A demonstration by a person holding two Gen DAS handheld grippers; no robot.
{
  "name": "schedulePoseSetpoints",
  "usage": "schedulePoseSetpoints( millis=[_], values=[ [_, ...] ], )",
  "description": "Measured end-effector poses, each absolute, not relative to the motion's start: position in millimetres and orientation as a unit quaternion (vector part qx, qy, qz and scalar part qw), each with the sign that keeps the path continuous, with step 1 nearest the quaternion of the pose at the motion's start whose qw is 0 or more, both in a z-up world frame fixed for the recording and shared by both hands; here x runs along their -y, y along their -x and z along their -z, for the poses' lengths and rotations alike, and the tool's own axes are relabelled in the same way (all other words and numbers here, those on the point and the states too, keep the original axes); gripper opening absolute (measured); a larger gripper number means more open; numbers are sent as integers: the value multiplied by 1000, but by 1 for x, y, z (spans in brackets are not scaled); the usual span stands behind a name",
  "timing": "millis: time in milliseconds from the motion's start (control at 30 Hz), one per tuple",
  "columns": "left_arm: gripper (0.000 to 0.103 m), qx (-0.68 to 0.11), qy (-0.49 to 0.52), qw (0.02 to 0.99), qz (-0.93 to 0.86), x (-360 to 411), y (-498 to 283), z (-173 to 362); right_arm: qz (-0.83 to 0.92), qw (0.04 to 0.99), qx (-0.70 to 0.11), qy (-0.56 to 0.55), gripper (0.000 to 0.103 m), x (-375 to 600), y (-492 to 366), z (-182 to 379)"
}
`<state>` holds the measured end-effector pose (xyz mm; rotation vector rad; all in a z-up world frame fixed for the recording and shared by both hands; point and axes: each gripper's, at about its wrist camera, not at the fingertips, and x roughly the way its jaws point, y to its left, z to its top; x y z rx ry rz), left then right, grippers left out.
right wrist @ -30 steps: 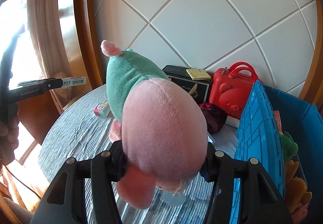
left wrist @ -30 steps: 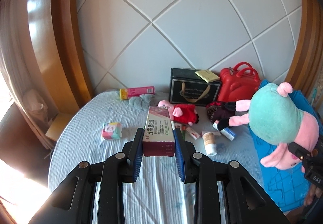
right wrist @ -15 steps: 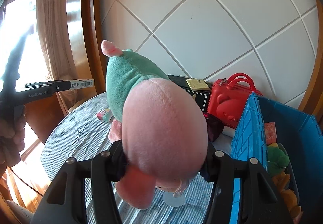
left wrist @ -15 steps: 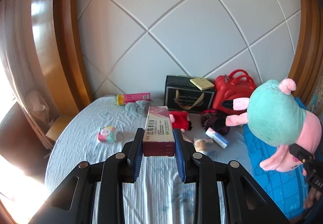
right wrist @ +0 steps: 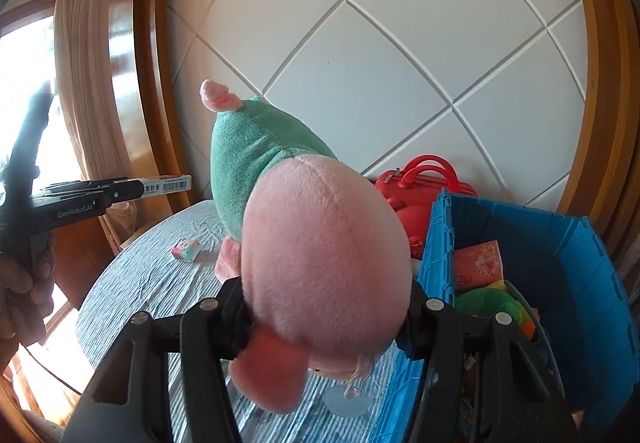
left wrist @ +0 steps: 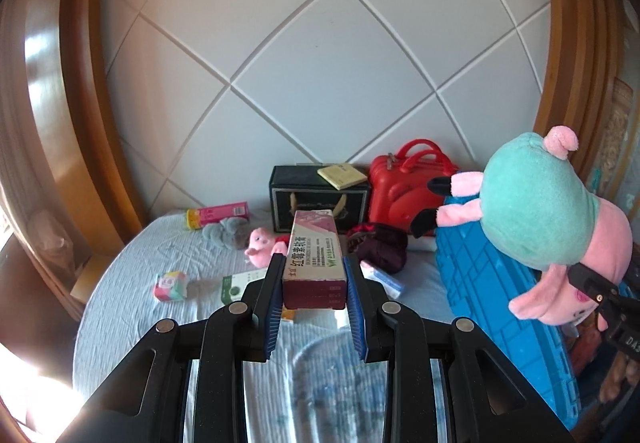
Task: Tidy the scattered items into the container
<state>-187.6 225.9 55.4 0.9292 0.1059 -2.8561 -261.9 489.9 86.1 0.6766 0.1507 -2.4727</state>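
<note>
My left gripper [left wrist: 314, 275] is shut on a long maroon and pink ointment box [left wrist: 315, 257], held above the bed. In the right wrist view that same gripper [right wrist: 120, 191] reaches in from the left with the box [right wrist: 168, 185] sticking out. My right gripper [right wrist: 326, 307] is shut on a pink and teal pig plush [right wrist: 320, 259], whose pink head fills the space between the jaws. The left wrist view shows the plush [left wrist: 548, 219] hanging over the rim of the blue crate [left wrist: 488, 283]. The crate [right wrist: 568, 243] stands at the right with several items inside.
On the bedsheet [left wrist: 160, 251] lie a small pastel packet [left wrist: 171, 285], a green and white box [left wrist: 236, 285], a small pink pig toy [left wrist: 260, 241], a grey cloth [left wrist: 224, 233], a pink box [left wrist: 218, 213] and a dark red pouch [left wrist: 380, 245]. A black box [left wrist: 316, 195] and red case [left wrist: 404, 179] stand by the wall.
Both grippers have drawn back and risen with their loads. The items on the bed look smaller and farther off. More of the blue crate's inside shows in the right wrist view.
</note>
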Motion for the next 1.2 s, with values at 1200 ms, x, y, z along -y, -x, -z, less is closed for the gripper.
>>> schedulePoseSetpoints(
  millis=[1200],
  values=[
    [28,39,-319,-283,904,-542,227,-69,966,42,4,-257,54,-751,282,-112]
  ],
)
